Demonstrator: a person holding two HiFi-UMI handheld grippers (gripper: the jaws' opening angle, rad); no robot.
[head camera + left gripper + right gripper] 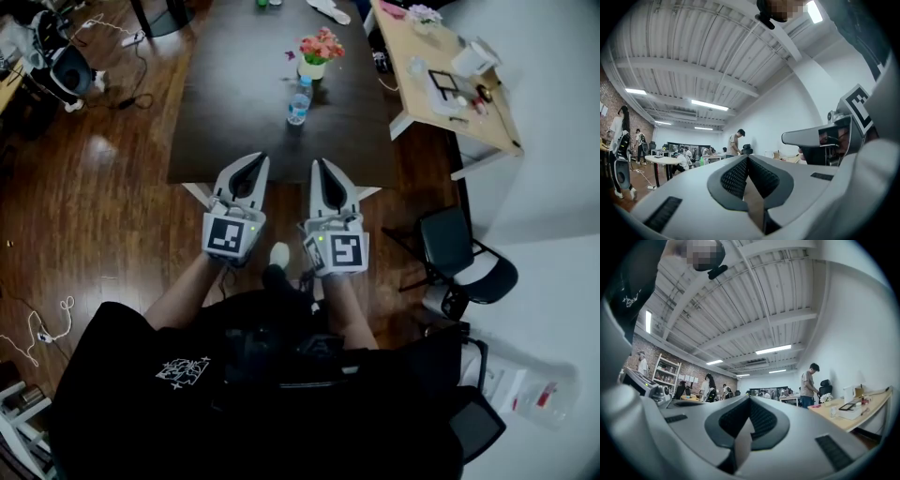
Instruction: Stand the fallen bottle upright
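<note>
A clear plastic bottle with a blue label is on the dark table, just in front of a pot of pink flowers. It looks upright, with its cap toward the far side. My left gripper and right gripper are held side by side near the table's front edge, a good way short of the bottle. Both point level toward the far end of the room. The left gripper is shut with nothing in it, and so is the right gripper. Neither gripper view shows the bottle.
A light wooden desk with small items stands at the right, and a black chair sits by my right side. Cables lie on the wooden floor at the left. Several people stand or sit far off in the room.
</note>
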